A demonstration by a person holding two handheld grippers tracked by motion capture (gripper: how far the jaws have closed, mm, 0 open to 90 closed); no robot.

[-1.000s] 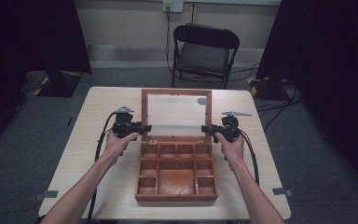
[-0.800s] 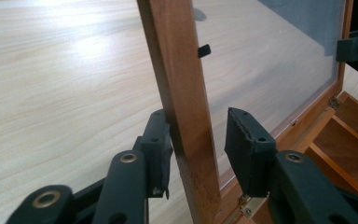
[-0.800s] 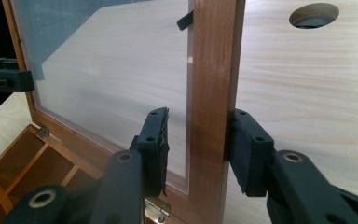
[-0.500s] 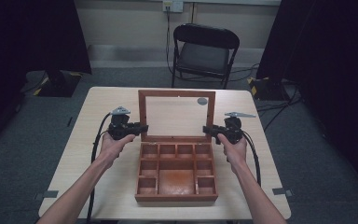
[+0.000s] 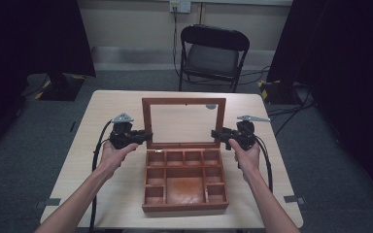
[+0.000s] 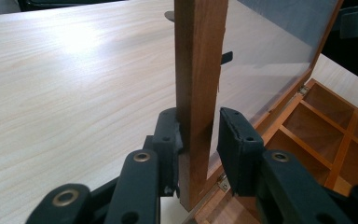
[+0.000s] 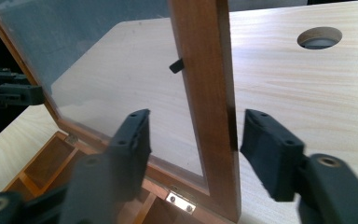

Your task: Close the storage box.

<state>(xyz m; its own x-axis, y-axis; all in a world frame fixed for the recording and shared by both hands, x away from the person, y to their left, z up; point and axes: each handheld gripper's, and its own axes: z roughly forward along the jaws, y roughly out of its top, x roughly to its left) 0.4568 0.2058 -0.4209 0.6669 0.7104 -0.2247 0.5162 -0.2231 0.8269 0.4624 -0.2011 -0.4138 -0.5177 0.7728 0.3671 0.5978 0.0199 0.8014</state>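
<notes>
Box [image 5: 184, 182], reddish wood, square compartments, centre of pale laminate table [image 5: 102, 111]; glazed lid [image 5: 183, 121] upright. Left gripper [image 6: 199, 140] clamped on lid's left stile. Right gripper [image 7: 193, 140] just opening, pads clear of right stile between them.

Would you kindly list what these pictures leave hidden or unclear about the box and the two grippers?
- High view: the jaws of the left gripper and right gripper are too small to tell whether they grip the wooden glass-paned lid.
- Left gripper view: the lid post's foot is cut off by the bottom edge.
- Right gripper view: the brown wooden compartment box is mostly hidden behind the blurred near jaw.
- High view: the grey round spot is too small to identify.
</notes>
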